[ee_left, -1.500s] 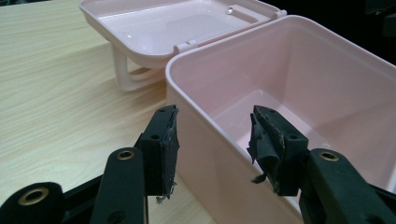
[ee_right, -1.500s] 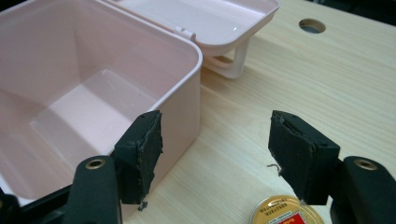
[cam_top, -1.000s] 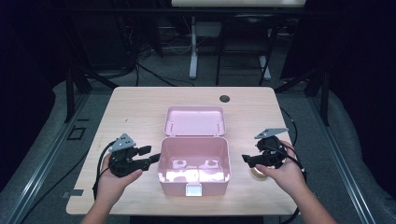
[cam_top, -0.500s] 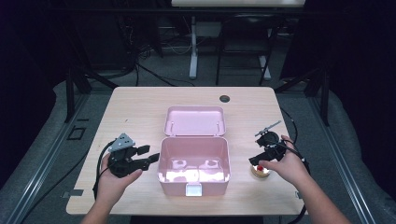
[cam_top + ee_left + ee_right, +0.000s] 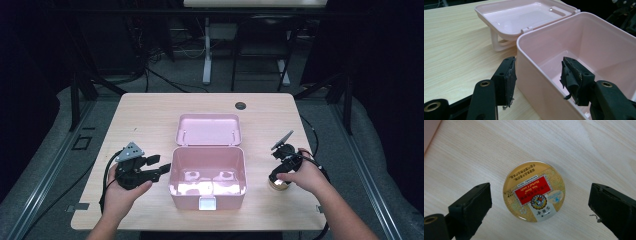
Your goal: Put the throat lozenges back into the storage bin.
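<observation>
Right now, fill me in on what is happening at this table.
A person works two handheld grippers at a light wooden table. The left gripper straddles the near wall of an open pink plastic box, one jaw outside and one inside, pads not pressing; its jaws have just been opening. The right gripper hangs over a round gold candy tin with a red label lying flat beside the box; its jaws have also just been opening and stand apart on either side of it, not touching.

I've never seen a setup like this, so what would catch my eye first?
Probably the open pink box in the middle of the table, its lid laid flat behind it. Then the round gold tin with a red label to the box's right, with the right gripper open above it.
</observation>
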Motion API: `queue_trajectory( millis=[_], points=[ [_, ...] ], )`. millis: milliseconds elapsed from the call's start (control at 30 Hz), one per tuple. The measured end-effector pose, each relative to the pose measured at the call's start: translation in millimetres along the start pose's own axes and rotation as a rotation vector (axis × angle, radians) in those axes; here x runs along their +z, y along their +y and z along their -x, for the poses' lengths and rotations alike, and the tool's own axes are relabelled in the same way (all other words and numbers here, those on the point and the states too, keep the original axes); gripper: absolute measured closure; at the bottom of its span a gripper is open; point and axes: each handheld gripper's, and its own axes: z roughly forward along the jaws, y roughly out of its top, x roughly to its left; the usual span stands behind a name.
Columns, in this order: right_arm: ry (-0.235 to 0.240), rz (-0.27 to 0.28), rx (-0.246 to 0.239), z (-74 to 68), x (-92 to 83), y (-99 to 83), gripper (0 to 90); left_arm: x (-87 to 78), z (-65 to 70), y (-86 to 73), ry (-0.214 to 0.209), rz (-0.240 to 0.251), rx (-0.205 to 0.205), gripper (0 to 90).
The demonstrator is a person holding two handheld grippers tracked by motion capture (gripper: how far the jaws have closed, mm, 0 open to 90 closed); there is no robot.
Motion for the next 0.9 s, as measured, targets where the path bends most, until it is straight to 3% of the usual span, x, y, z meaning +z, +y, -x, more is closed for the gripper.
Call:
queue_trajectory(
  millis=[300,900],
  points=[
    [0.008,-0.048,-0.006,1.6,16.1,1.4,3.3,-0.1,-1.4,-0.4,0.002,0.002,-0.002,45.1],
    [0.033,-0.109,0.003,2.5,35.0,-1.0,14.4,-1.4,-2.6,-0.6,0.003,-0.006,-0.006,45.1]
  ],
)
